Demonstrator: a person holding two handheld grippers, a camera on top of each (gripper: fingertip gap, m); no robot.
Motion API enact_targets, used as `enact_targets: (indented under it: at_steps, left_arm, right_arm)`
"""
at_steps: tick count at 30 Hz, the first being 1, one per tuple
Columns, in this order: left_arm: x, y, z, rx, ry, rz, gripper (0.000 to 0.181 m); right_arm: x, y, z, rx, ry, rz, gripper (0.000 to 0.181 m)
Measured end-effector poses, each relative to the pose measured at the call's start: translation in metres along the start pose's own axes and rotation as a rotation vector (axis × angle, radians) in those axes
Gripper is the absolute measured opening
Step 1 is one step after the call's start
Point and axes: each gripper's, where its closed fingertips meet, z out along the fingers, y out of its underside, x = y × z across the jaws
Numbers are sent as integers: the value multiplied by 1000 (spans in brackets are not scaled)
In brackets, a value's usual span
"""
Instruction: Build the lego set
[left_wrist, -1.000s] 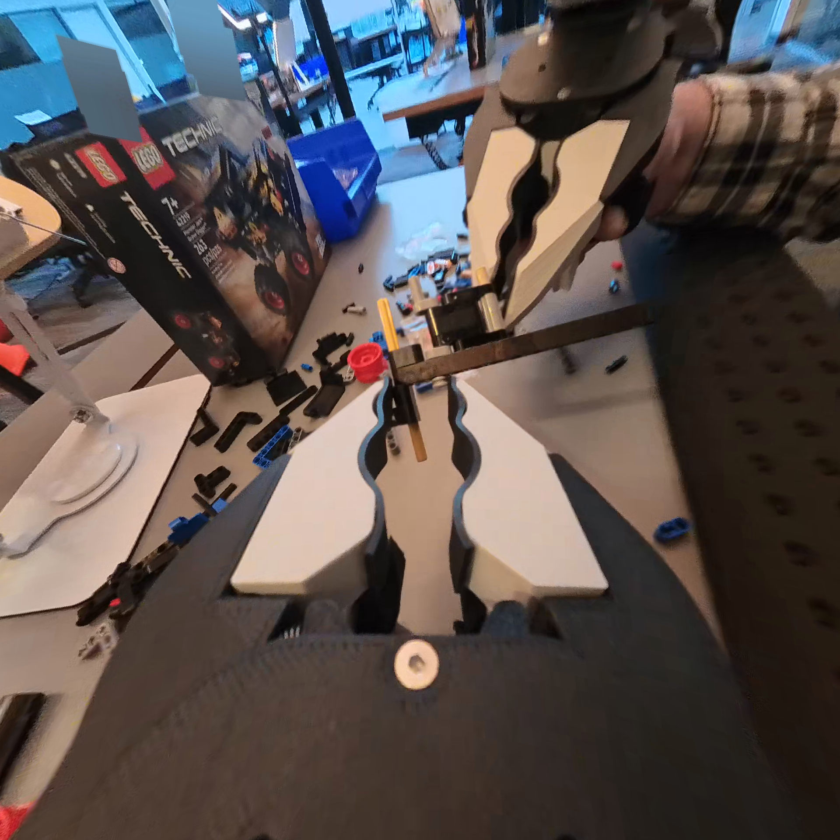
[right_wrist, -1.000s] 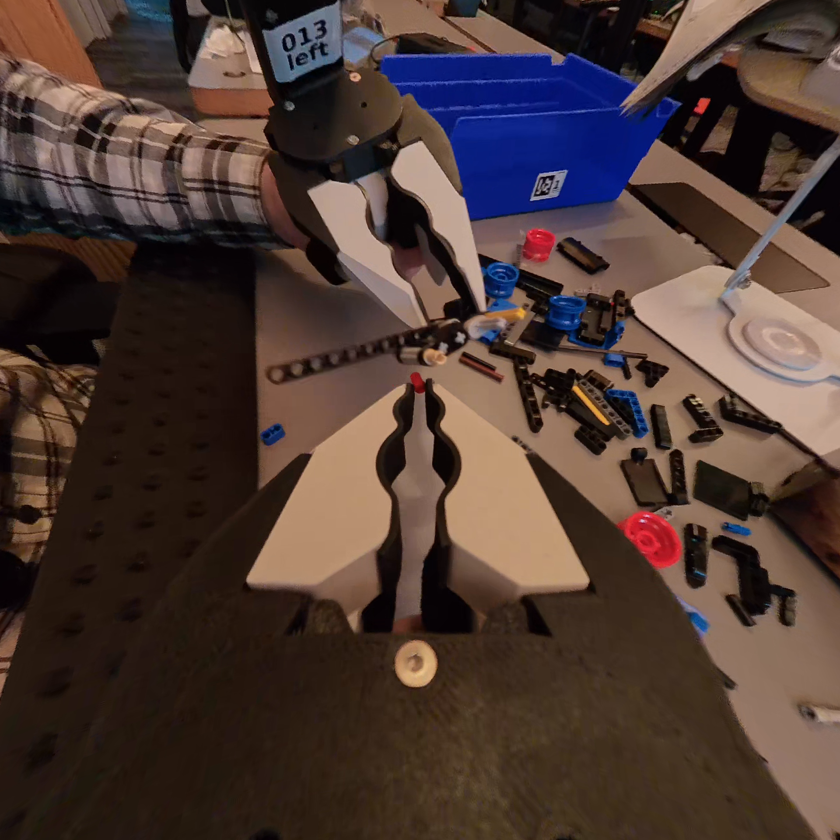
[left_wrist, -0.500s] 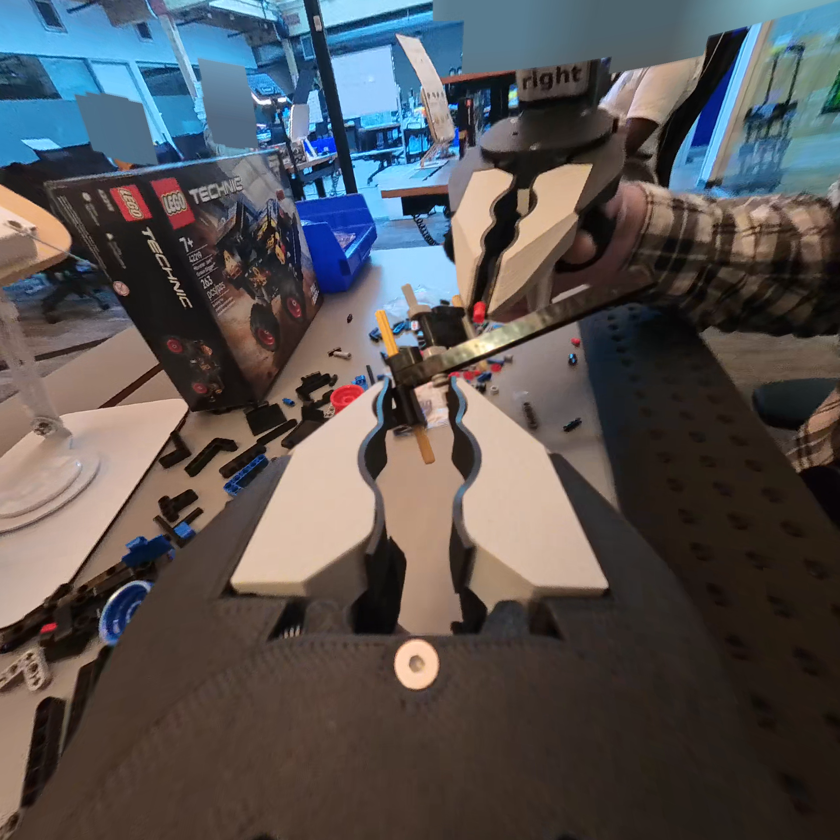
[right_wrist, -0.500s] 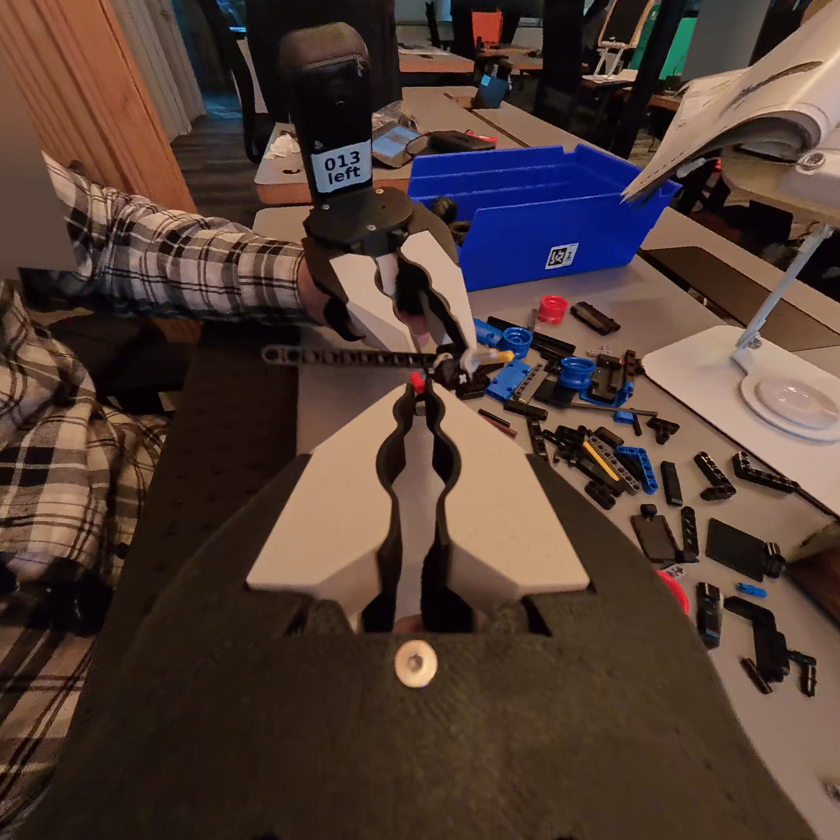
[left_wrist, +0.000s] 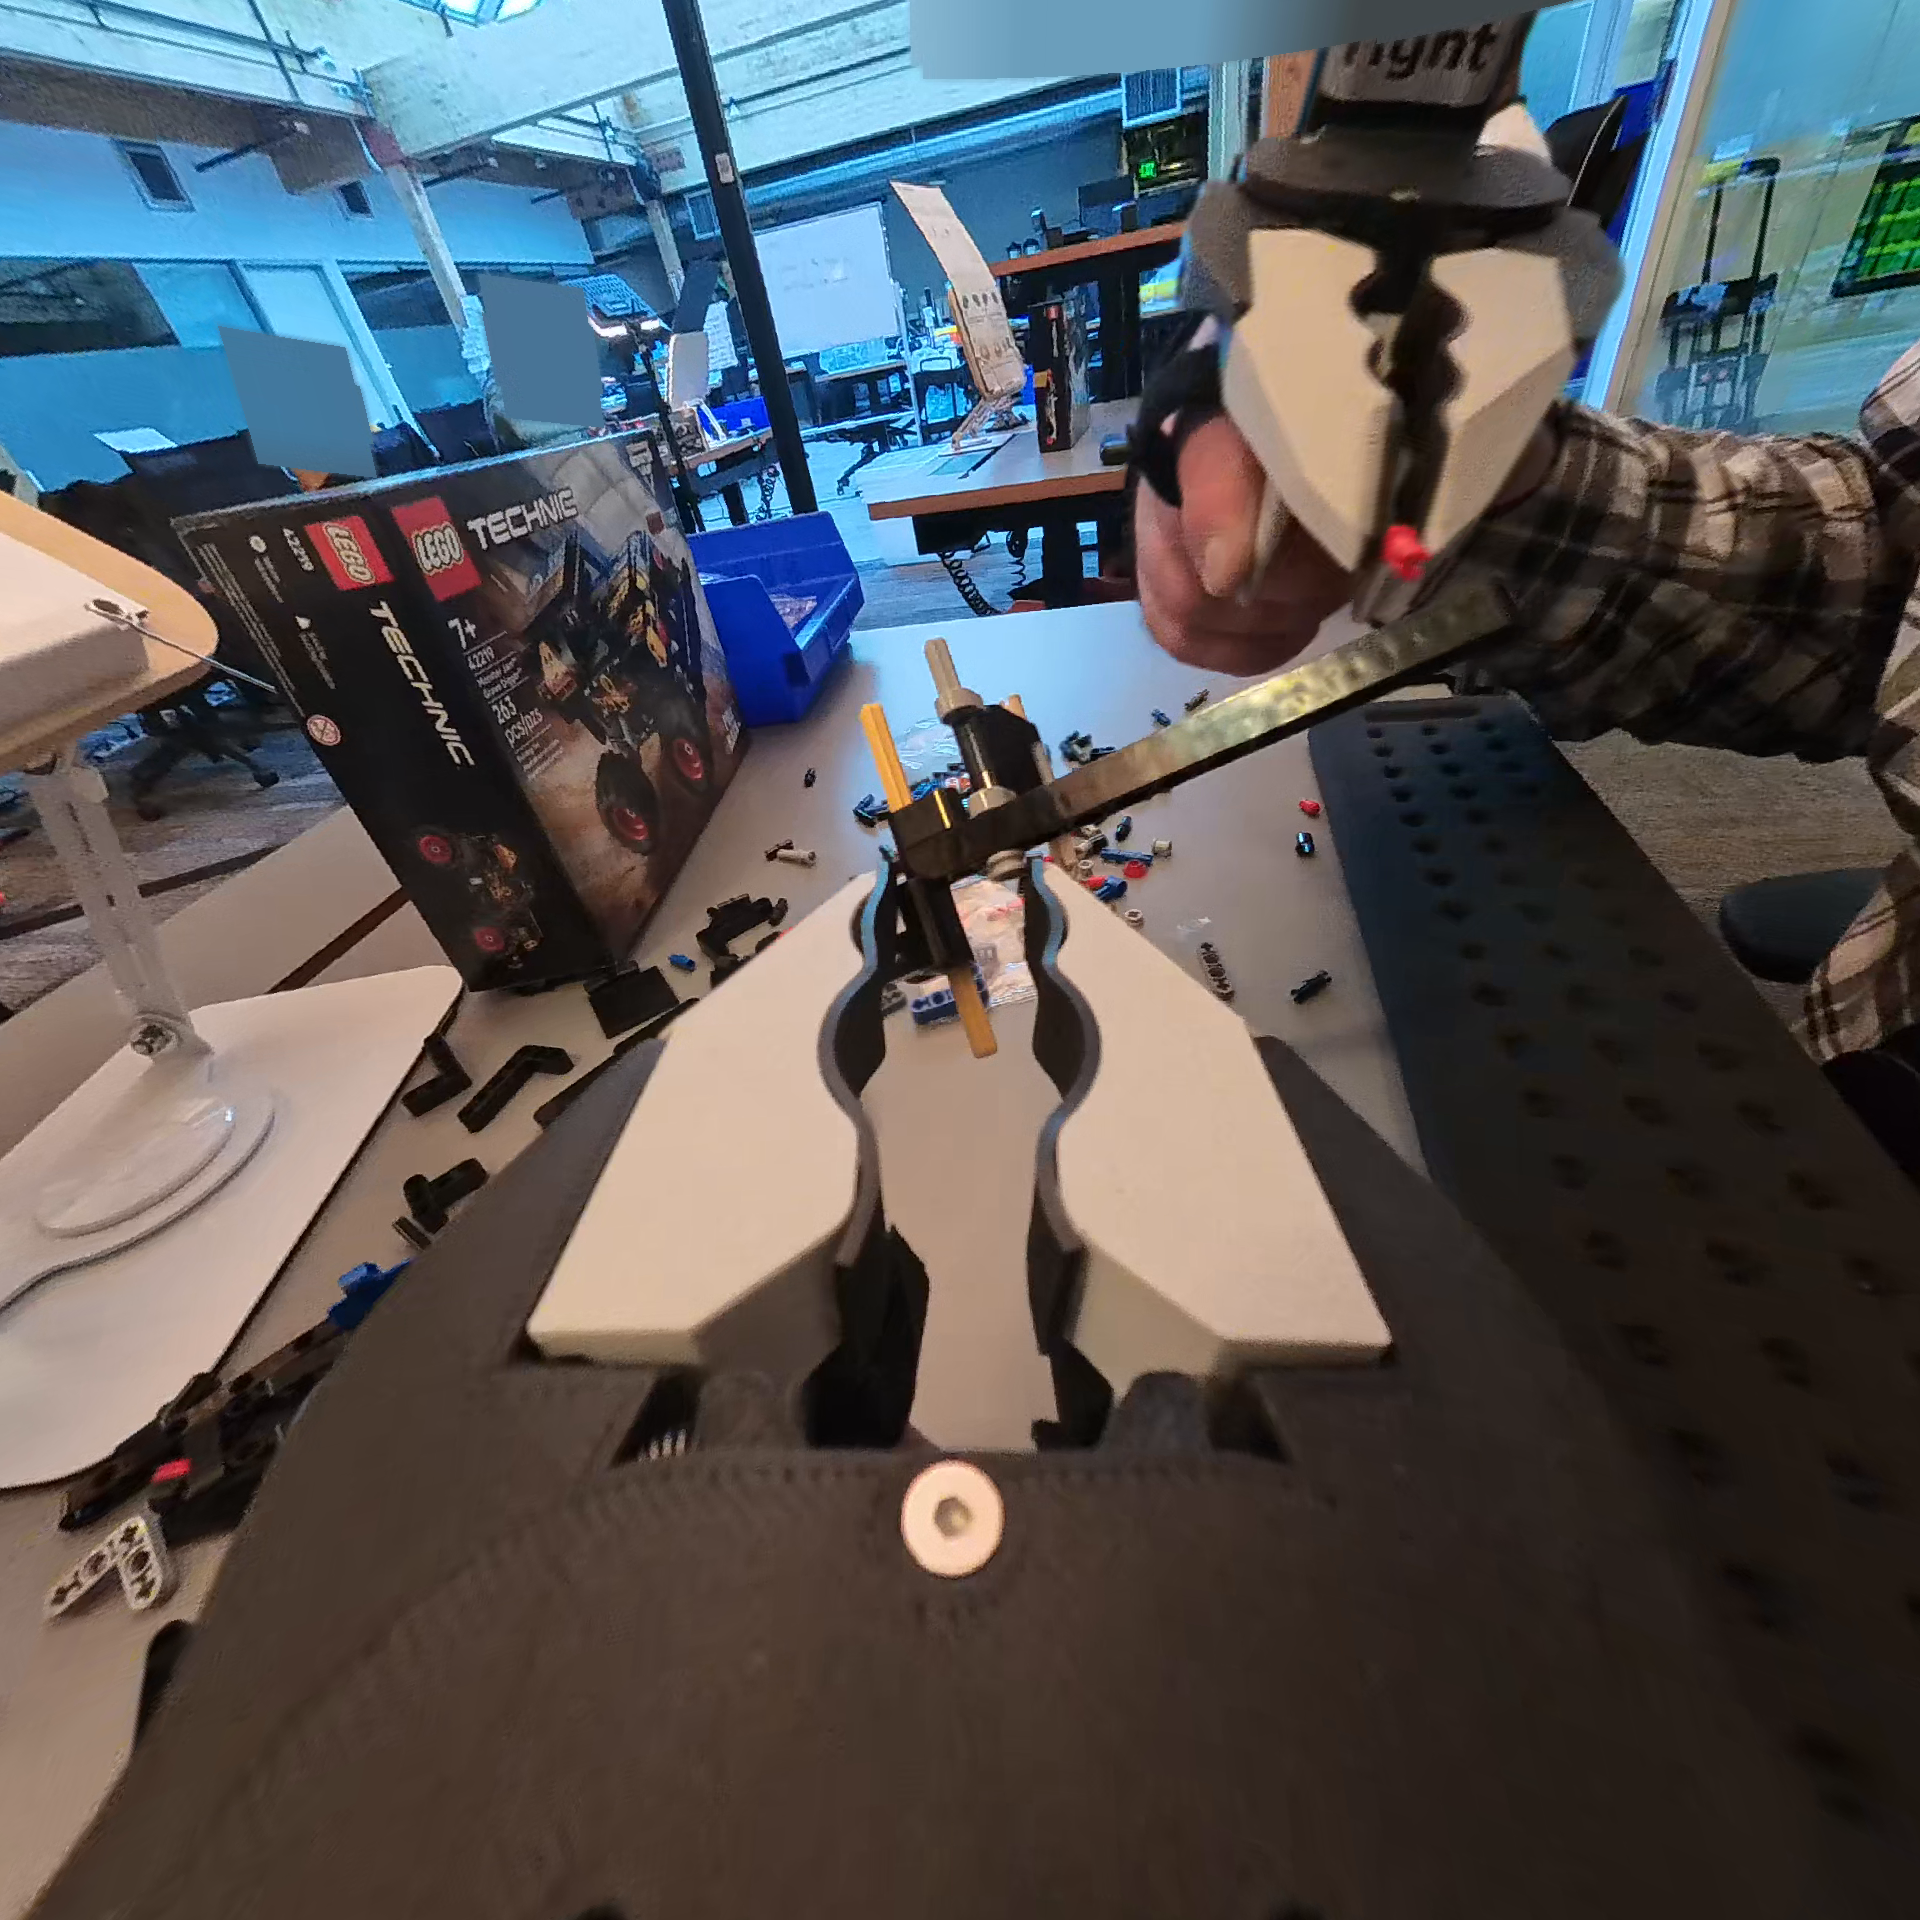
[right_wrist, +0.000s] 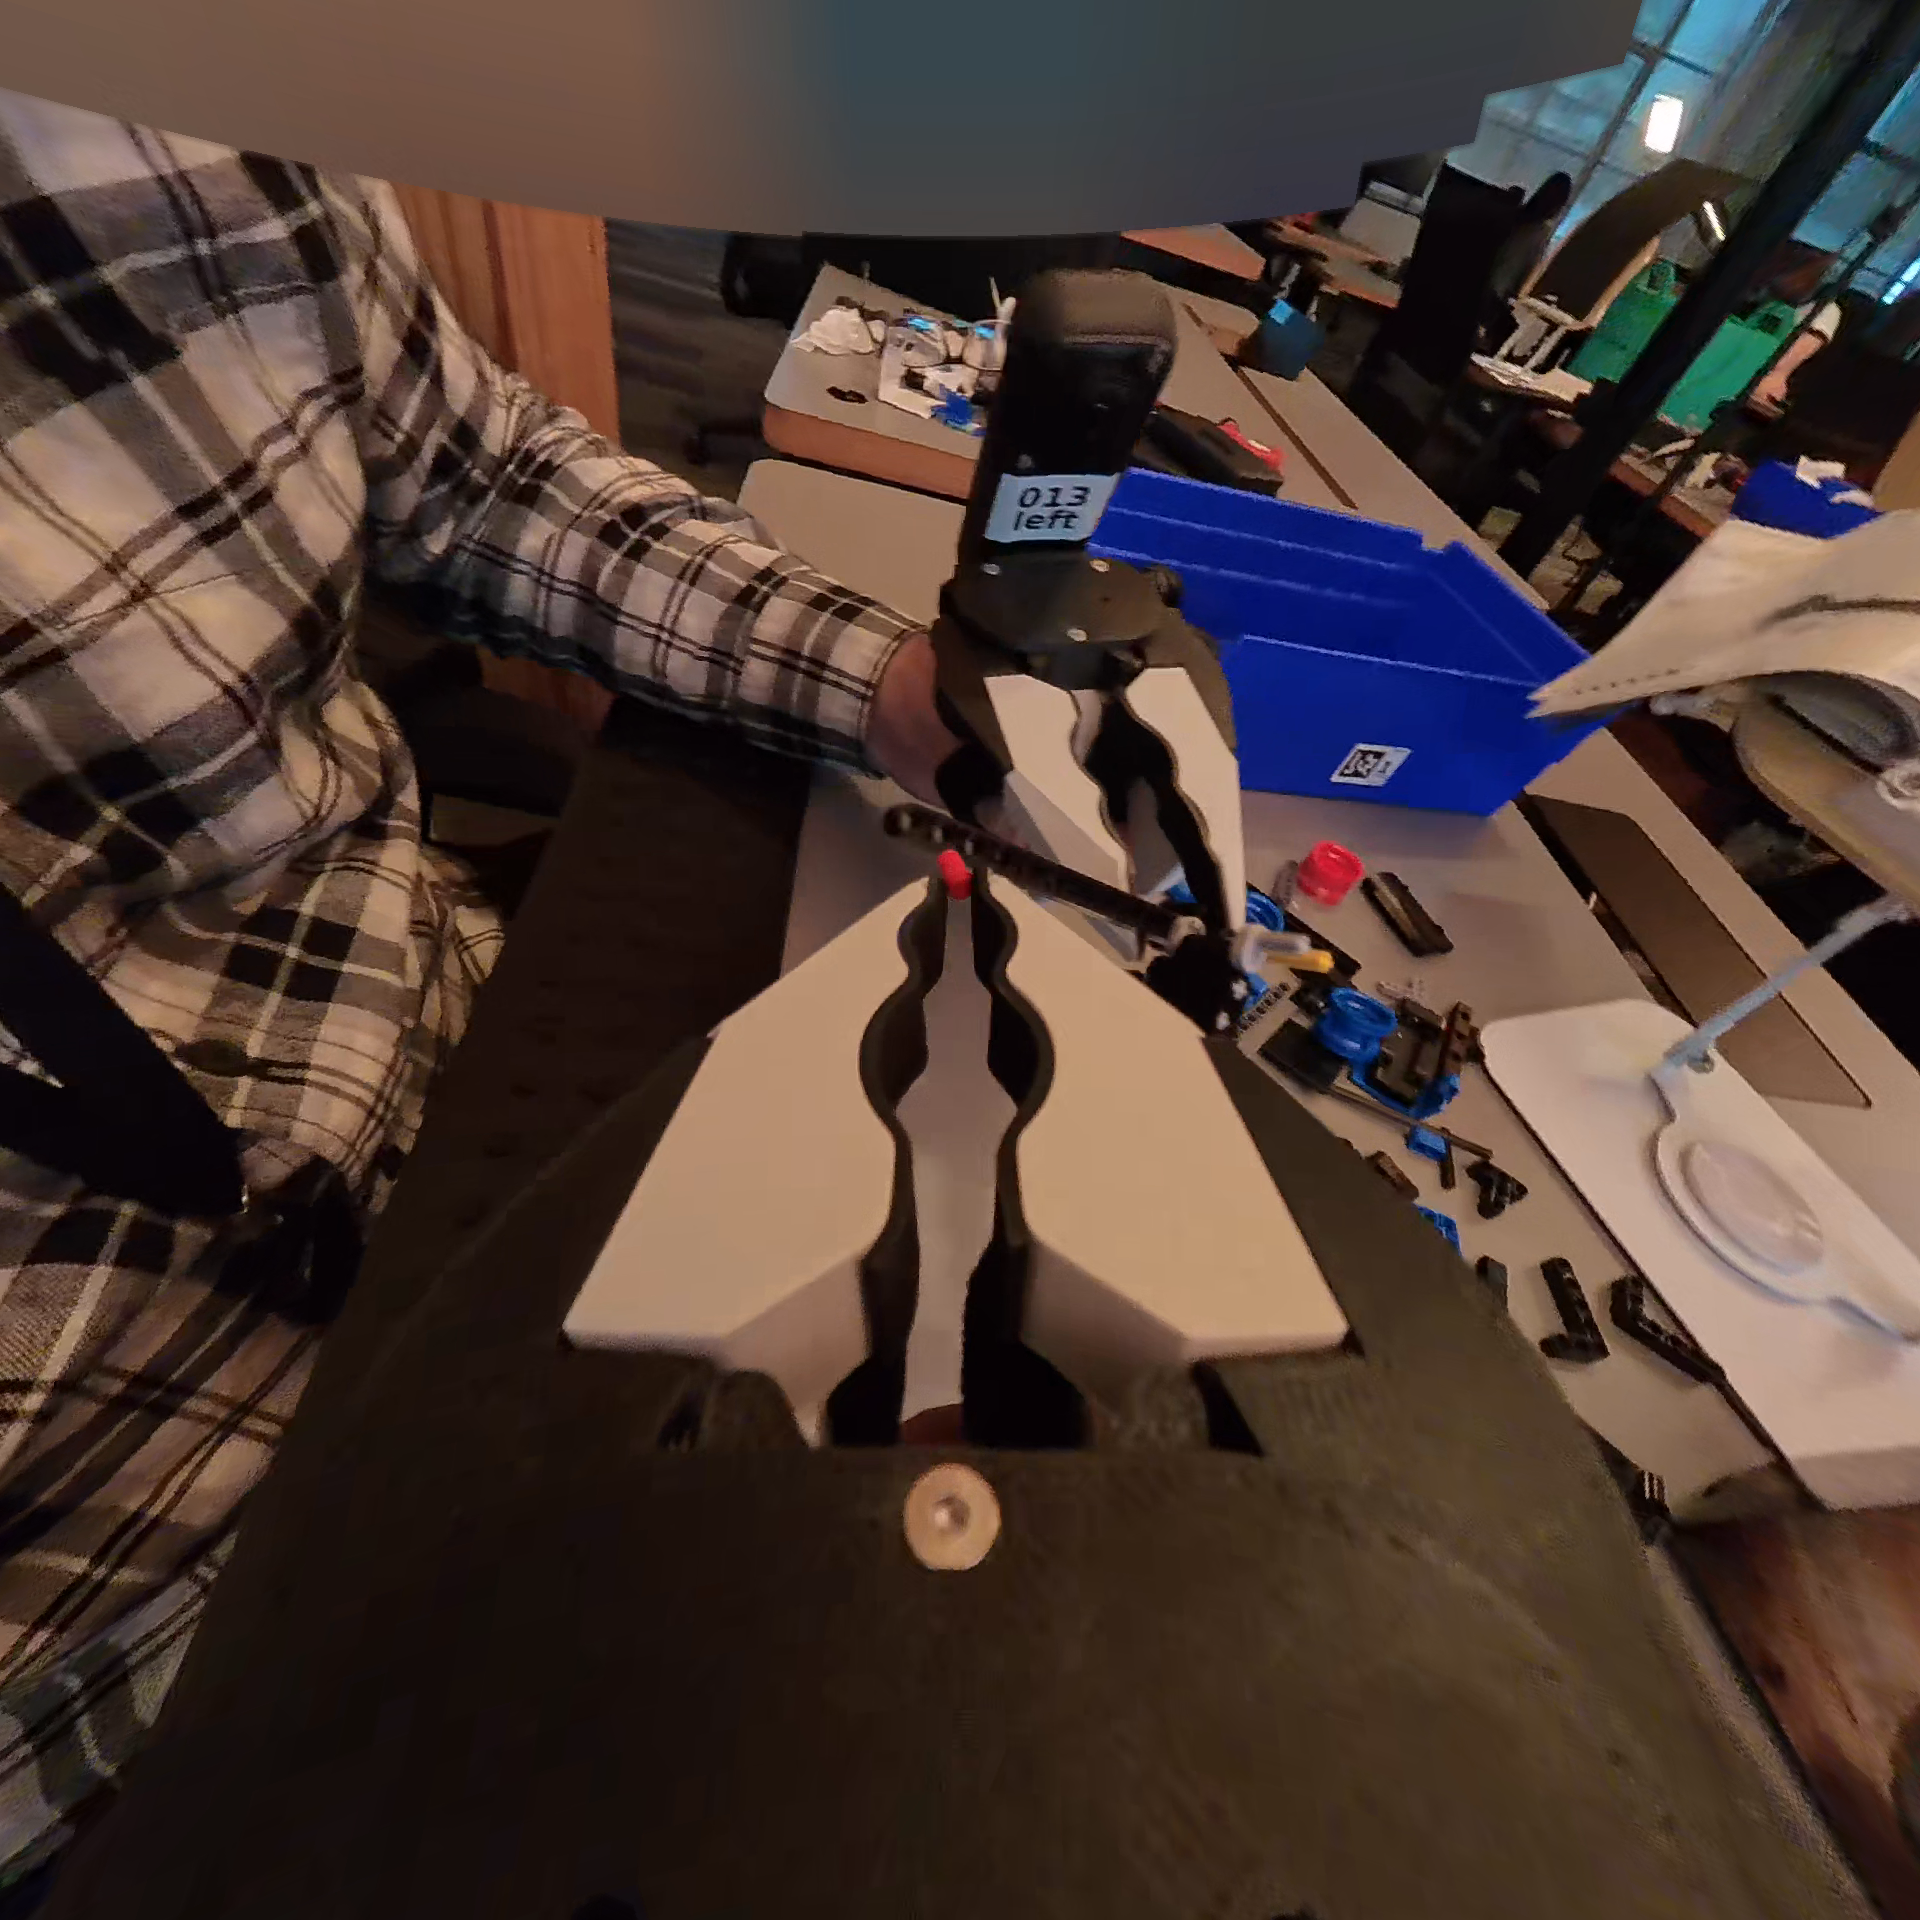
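**Two grippers, one half-built lego assembly held above the bench**

Seen only from the left wrist: printed set box standing on the bench, perforated black mat at right, yellow axle running through the lego assembly. Left gripper clenched on that assembly's black lower part, long black beam slanting up toward the right gripper.

Seen only from the right wrist: plaid sleeve, open booklet on a white stand, red wheel hub, blue hubs among scattered black parts. Right gripper pinching a small red pin at its tips, just beside the beam's far end; touching or not, cannot tell.

Blue bin behind, also in the left view. Left gripper body hiding part of the assembly.
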Motion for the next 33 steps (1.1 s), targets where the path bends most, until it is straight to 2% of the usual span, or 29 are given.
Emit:
enact_targets:
  at_steps: [6, 33]
  left_arm:
    - [0, 0, -1, -6, -5, 21, 22]
    - [4, -1, -1, -6, 6, 33, 23]
  right_arm:
    - [-9, -2, 8, -11, -10, -25, 4]
    - [5, 11, 17, -68, 36, -31, 4]
